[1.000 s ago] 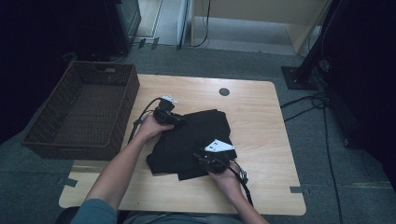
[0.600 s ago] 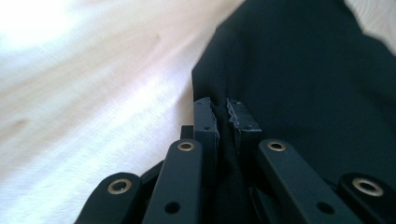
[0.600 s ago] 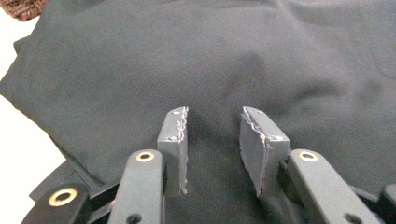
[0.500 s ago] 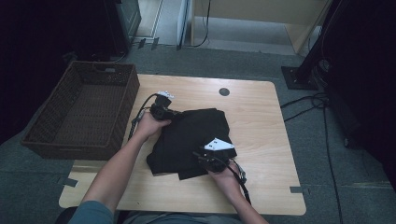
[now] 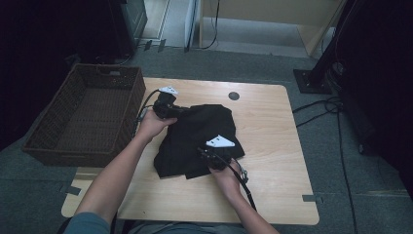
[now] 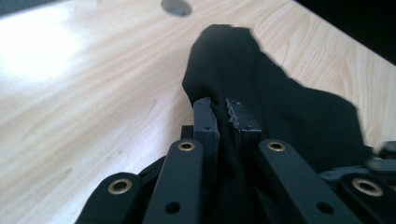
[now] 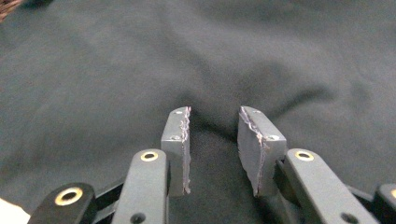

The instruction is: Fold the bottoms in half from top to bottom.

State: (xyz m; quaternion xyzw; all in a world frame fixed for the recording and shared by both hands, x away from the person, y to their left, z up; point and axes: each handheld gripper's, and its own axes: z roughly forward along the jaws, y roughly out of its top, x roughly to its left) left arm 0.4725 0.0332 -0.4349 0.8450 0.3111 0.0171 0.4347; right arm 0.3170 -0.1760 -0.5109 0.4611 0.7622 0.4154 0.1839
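A black garment [image 5: 199,131] lies folded in the middle of the wooden table [image 5: 272,146]. My left gripper [image 5: 182,111] is at its far left corner. Its jaws have just been closing, and they are shut on a bunched edge of the garment [image 6: 299,107], which hangs lifted off the wood from my left gripper [image 6: 224,112]. My right gripper [image 5: 199,151] sits on the near part of the garment. In the right gripper view a fold of the garment [image 7: 140,60] is pinched in my right gripper [image 7: 214,116], whose jaws stand a little apart around it.
A brown wicker basket [image 5: 83,156] stands off the table's left side. A round dark hole [image 5: 234,95] sits in the tabletop beyond the garment. Cables [image 5: 336,122] run over the floor at the right.
The left gripper has closed on the garment's far left corner and risen with it, lifting that edge. The right gripper has slid slightly across the cloth.
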